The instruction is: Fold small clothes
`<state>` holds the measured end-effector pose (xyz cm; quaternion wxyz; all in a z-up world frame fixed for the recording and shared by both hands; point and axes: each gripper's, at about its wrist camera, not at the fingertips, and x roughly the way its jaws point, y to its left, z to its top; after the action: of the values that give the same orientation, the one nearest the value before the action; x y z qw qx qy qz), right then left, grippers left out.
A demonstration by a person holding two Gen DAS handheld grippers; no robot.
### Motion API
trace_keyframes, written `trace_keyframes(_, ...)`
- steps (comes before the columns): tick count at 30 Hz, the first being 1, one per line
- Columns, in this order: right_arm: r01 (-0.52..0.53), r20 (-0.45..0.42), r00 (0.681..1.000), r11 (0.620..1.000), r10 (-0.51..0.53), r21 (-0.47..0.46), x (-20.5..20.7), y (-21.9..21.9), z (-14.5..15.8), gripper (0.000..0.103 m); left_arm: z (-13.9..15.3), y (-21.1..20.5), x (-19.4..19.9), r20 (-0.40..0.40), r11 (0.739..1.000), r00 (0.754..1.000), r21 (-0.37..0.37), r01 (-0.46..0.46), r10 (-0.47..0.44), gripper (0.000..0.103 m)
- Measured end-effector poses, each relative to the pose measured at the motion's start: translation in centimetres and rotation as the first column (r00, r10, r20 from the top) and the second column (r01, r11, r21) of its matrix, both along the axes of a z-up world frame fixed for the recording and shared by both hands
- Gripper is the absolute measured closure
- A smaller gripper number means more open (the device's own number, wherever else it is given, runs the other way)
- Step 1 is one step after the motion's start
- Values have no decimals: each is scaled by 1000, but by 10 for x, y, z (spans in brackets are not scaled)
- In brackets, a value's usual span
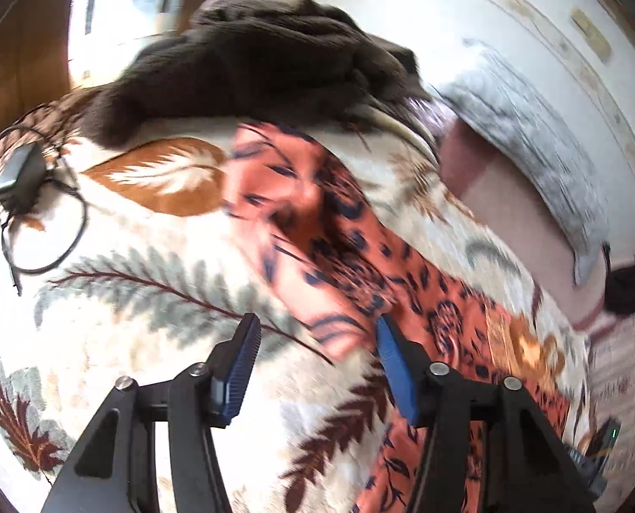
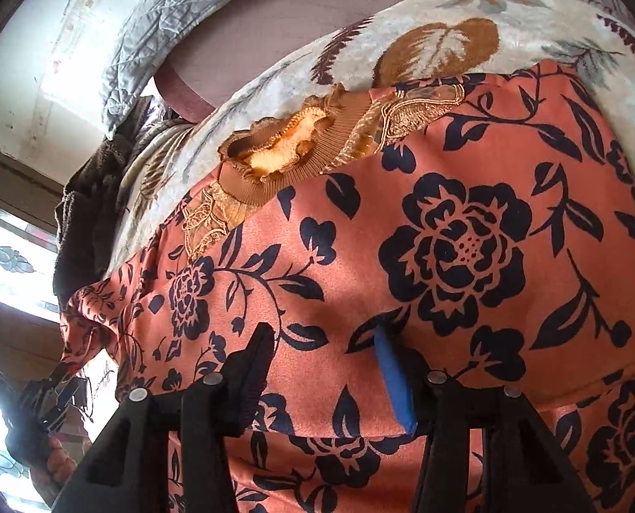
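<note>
An orange garment with a dark navy flower print (image 2: 445,256) lies spread on a leaf-patterned blanket (image 2: 437,51). Its tan ribbed collar with gold embroidery (image 2: 300,149) points away from me. The same garment shows blurred in the left wrist view (image 1: 338,231). My left gripper (image 1: 317,337) is open and empty, hovering over the blanket at the garment's near edge. My right gripper (image 2: 323,342) is open, low over the middle of the garment, its blue pad (image 2: 392,380) close to the cloth.
A dark brown fuzzy garment (image 1: 253,60) lies heaped at the blanket's far side. A black charger with a coiled cable (image 1: 18,179) rests at the left. A grey quilted pillow (image 1: 527,145) lies against the wall. The blanket (image 1: 125,299) covers the bed.
</note>
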<state>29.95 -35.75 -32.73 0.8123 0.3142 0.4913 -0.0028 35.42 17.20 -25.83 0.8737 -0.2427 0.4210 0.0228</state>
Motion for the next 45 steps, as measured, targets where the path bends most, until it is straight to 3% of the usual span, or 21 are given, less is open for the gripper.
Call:
trace_keyframes(3, -6, 5, 1000, 1000, 7, -15, 2, 5, 2, 41, -16, 34, 7, -20, 992, 994, -67, -107, 106, 42)
trace_keyframes(8, -42, 4, 999, 996, 43, -78, 13, 22, 3, 30, -27, 39, 22, -33, 984, 996, -158, -88, 84, 42)
trace_keyframes(14, -56, 1, 998, 995, 56, -79, 15, 22, 3, 28, -34, 11, 38, -95, 995, 995, -101, -16, 7, 44)
trace_keyframes(15, -57, 1, 998, 996, 57, -75, 15, 21, 3, 28, -35, 7, 37, -94, 996, 995, -93, 3, -12, 62)
trace_keyframes(16, -56, 2, 998, 996, 56, -69, 15, 20, 3, 28, -35, 3, 38, -95, 996, 995, -89, 23, -31, 93)
trace_keyframes(17, -54, 3, 999, 996, 54, -65, 15, 20, 3, 28, -34, 0, 38, -84, 995, 995, -94, 44, -52, 102)
trace_keyframes(21, -38, 15, 999, 997, 39, -62, 12, 19, 7, 29, -9, -19, 30, 34, 989, 992, -78, 126, -124, 100)
trace_keyframes(23, -27, 31, 999, 997, 29, -66, 9, 18, 10, 30, 15, -39, 25, 130, 970, 968, -90, 226, -213, 100)
trace_keyframes(25, -17, 69, 997, 997, 22, -74, 6, 18, 17, 30, 40, -68, 16, 210, 932, 921, -86, 351, -328, 100)
trace_keyframes(28, -3, 136, 991, 997, 14, -81, 2, 17, 31, 30, 74, -129, 4, 269, 864, 836, -28, 503, -478, 100)
trace_keyframes(31, 26, 189, 982, 998, -15, -56, -3, 8, 43, 30, 92, -197, -2, 292, 760, 744, -78, 645, -601, 100)
trace_keyframes(34, 74, 226, 971, 997, -73, 3, -10, -11, 51, 30, 98, -271, -12, 251, 650, 648, -86, 755, -719, 95)
trace_keyframes(35, 92, 231, 968, 995, -98, 36, -13, -20, 53, 30, 96, -290, -15, 227, 608, 615, -109, 786, -755, 89)
trace_keyframes(37, 124, 233, 962, 987, -145, 101, -19, -38, 54, 30, 88, -308, -20, 177, 547, 575, -186, 817, -799, 41)
trace_keyframes(38, 135, 231, 959, 982, -163, 131, -22, -46, 55, 30, 86, -306, -24, 179, 536, 574, -221, 815, -799, 35)
trace_keyframes(40, 147, 222, 957, 973, -185, 177, -25, -61, 55, 29, 88, -291, -26, 221, 550, 596, -236, 801, -772, 35)
trace_keyframes(41, 147, 213, 959, 970, -188, 195, -27, -66, 54, 29, 90, -279, -25, 237, 576, 617, -224, 787, -751, 34)
trace_keyframes(45, 134, 135, 975, 955, -175, 266, -26, -75, 42, 29, 79, -223, -8, 218, 763, 768, -127, 634, -602, 29)
